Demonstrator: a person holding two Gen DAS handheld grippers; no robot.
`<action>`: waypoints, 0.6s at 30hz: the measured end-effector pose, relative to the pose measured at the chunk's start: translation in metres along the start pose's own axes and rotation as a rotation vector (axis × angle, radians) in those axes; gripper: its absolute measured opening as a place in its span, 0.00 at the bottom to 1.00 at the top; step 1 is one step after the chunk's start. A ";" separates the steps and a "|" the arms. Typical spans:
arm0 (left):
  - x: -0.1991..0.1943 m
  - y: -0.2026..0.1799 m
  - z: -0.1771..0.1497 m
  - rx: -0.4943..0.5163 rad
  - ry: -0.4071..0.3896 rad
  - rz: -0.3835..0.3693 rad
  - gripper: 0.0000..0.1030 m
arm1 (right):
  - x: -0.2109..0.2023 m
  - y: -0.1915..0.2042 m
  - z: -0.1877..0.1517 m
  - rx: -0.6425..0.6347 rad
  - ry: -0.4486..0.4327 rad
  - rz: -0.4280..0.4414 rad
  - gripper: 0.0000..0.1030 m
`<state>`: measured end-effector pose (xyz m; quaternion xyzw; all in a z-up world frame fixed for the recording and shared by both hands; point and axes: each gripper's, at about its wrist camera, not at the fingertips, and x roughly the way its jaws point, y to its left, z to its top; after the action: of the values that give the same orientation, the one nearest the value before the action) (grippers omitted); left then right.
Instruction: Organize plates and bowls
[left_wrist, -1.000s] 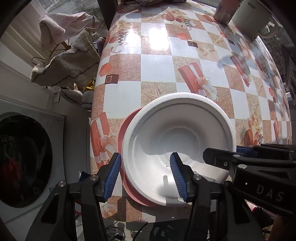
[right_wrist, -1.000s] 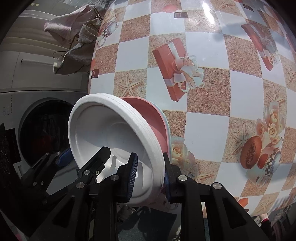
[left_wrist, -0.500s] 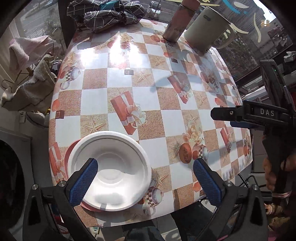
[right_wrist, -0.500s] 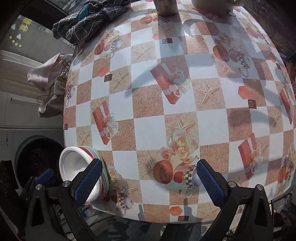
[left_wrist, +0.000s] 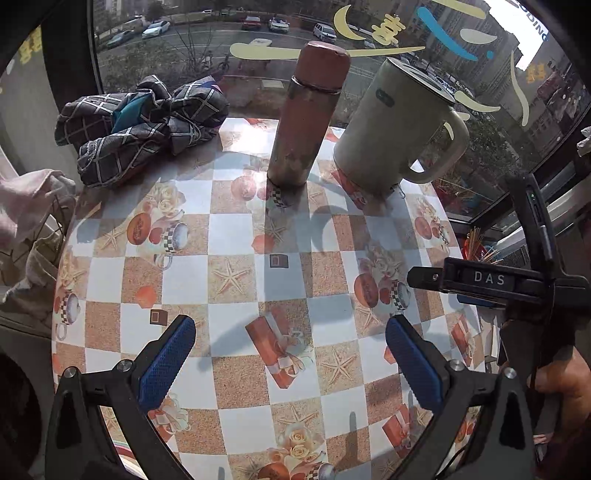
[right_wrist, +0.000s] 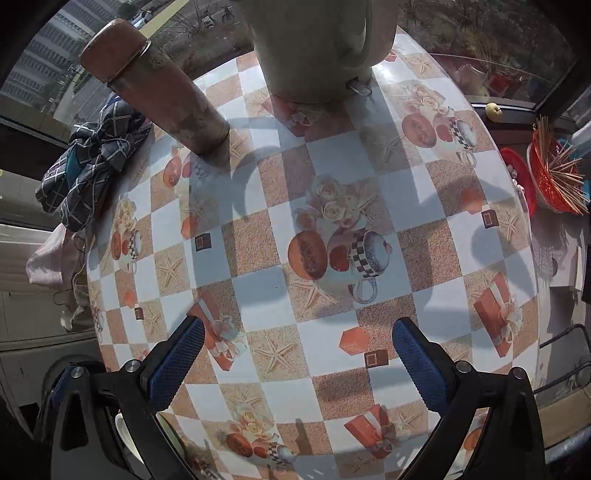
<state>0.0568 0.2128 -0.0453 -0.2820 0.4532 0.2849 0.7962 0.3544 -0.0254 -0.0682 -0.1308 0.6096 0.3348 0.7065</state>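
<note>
Both tongs, the left gripper (left_wrist: 290, 356) and the right gripper (right_wrist: 297, 356), gape wide and empty above the table (left_wrist: 236, 229); the white bowl (right_wrist: 125, 435) peeks just behind the right gripper's left finger.

I see a home: ahead of the fingers a desk (left_wrist: 236, 236) under patterned oilcloth carries a flask (left_wrist: 306, 110), a kettle (left_wrist: 399, 125) and crumpled checked cloth (left_wrist: 140, 122), by a street-facing window (left_wrist: 221, 33).

Sunlit table (left_wrist: 236, 236) in checkered oilcloth, large window (left_wrist: 221, 44) behind overlooking a street, washing machine (right_wrist: 33, 354) alongside
</note>
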 end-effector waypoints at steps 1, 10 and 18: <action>0.014 0.003 0.011 -0.004 -0.024 0.036 1.00 | 0.008 0.000 0.010 -0.023 -0.041 -0.026 0.99; 0.145 0.049 0.067 -0.038 -0.079 0.290 1.00 | 0.085 0.009 0.062 -0.158 -0.309 -0.123 0.99; 0.197 0.068 0.073 0.014 -0.133 0.391 1.00 | 0.132 0.016 0.082 -0.200 -0.395 -0.133 1.00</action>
<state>0.1336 0.3497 -0.2007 -0.1636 0.4478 0.4487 0.7559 0.4126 0.0766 -0.1714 -0.1719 0.4135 0.3653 0.8161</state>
